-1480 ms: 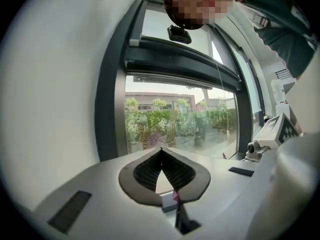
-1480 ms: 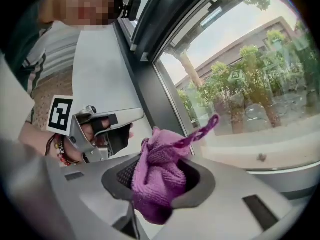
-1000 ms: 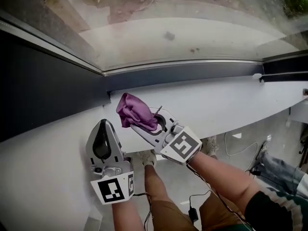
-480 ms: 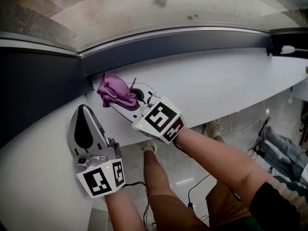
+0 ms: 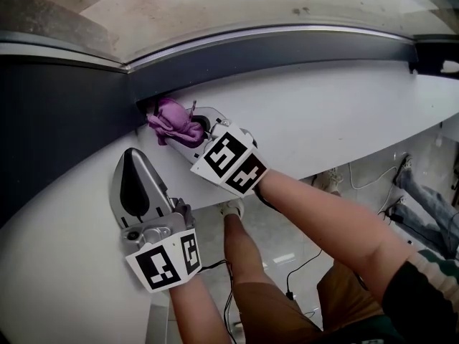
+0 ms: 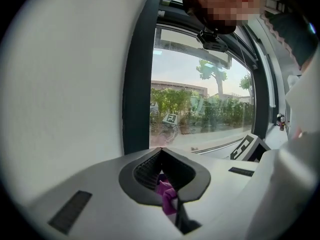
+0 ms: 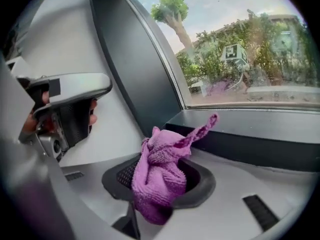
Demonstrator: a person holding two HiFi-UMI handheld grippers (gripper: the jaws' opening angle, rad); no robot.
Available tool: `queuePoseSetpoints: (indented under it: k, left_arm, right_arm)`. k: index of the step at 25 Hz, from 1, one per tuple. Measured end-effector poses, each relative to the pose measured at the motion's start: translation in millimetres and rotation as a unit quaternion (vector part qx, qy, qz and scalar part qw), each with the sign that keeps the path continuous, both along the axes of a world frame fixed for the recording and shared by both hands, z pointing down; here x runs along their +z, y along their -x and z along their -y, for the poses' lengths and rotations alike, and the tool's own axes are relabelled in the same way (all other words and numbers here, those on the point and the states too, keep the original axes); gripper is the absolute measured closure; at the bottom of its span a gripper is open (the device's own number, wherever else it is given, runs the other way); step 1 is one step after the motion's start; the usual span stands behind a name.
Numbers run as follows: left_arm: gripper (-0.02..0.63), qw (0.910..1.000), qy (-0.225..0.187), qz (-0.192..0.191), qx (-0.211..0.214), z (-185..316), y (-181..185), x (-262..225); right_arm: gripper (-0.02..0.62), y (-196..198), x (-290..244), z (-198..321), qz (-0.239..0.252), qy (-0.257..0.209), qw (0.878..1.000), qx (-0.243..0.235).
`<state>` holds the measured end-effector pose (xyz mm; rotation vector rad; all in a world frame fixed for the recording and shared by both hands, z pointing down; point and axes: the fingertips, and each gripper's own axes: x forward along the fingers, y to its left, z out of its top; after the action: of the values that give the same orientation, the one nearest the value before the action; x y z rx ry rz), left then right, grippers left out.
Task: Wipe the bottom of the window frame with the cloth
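A crumpled purple cloth (image 5: 171, 119) is clamped in my right gripper (image 5: 185, 127), which presses it into the left corner where the dark bottom window frame (image 5: 287, 54) meets the white sill (image 5: 337, 120). In the right gripper view the cloth (image 7: 160, 176) bulges out of the shut jaws, one tip pointing at the frame (image 7: 240, 134). My left gripper (image 5: 129, 158) rests lower left on the sill, jaws together, apart from the cloth. In the left gripper view its jaws (image 6: 161, 156) meet, and a scrap of purple (image 6: 166, 194) shows in the gap beneath them.
A wide dark upright frame post (image 5: 50, 120) bounds the corner on the left. The glass pane (image 5: 237, 6) lies beyond the frame. A white fitting (image 5: 450, 67) sits at the frame's far right. Below the sill edge are the person's legs and floor cables (image 5: 301, 264).
The right gripper has carried the cloth up and left across the sill into the frame's corner. The left gripper has stayed shut on the sill.
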<state>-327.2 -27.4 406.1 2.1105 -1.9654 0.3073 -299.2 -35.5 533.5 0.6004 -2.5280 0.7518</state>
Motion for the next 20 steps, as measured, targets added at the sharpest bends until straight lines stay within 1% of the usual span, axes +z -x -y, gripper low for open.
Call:
queuePoseSetpoints:
  k: [3,6,9,12,15,20]
  left_arm:
    - [0.603,1.0,-0.006,0.002,0.0,2.2,1.3,-1.4]
    - [0.603,0.9999,0.002,0.008,0.006,-2.0,-0.6,1.1]
    - [0.603,1.0,0.002,0.006,0.004,1.0,0.1,1.8]
    - [0.603,0.9999,0.007,0.012,-0.002,1.3,0.9,4.0]
    - [0.603,0.9996,0.012,0.023,-0.013,1.0,4.2,5.4]
    - [0.603,0.9991,0.024,0.033,-0.015,2.6,2.8,10.2]
  right_arm:
    - [0.443,-5.6,9.0,4.3,-0.042,-0.005,0.999,0.007]
    - [0.443,-9.5,12.5,1.2,-0.044,0.006,0.999,0.011]
    - [0.443,-10.7,16.1,2.3,-0.05,0.004,0.999,0.003]
    - [0.443,-16.6,19.3,4.7,-0.058,0.005,0.998,0.009]
    - [0.443,-19.5,21.1,5.0,-0.072,-0.006,0.997,0.001]
    - [0.443,-22.8,23.5,6.2,-0.084,-0.011,0.996,-0.003]
